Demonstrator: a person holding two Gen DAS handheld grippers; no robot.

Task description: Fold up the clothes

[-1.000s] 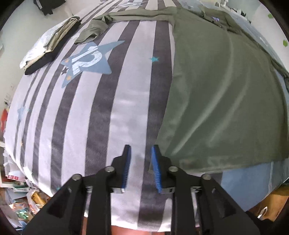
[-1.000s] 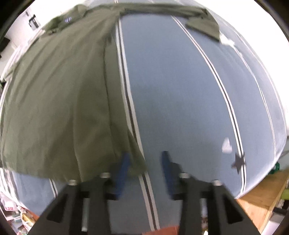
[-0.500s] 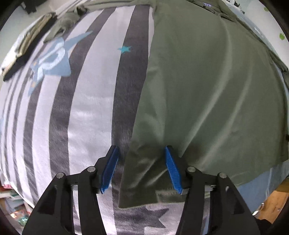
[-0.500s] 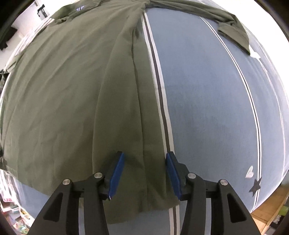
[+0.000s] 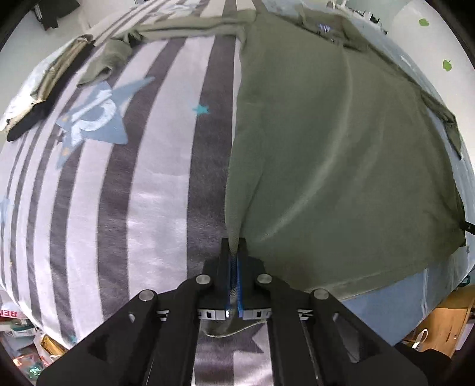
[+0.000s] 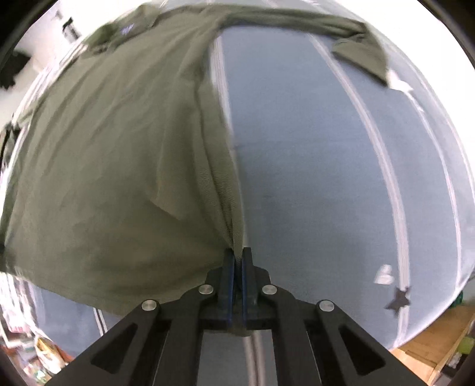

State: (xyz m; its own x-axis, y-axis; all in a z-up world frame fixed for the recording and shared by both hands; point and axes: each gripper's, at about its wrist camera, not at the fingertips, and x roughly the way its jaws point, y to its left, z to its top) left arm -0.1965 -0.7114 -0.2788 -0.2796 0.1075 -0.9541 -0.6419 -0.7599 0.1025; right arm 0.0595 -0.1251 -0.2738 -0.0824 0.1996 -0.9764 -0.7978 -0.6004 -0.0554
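Pale "12" on a blue star [image 5: 89, 118] printed on the striped blanket [image 5: 148, 193], shirt's chest logo illegible

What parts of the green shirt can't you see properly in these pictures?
- Left wrist view: green shirt hem corner hidden inside shut left gripper.
- Right wrist view: other corner hidden in right gripper; chest logo too blurred to read.
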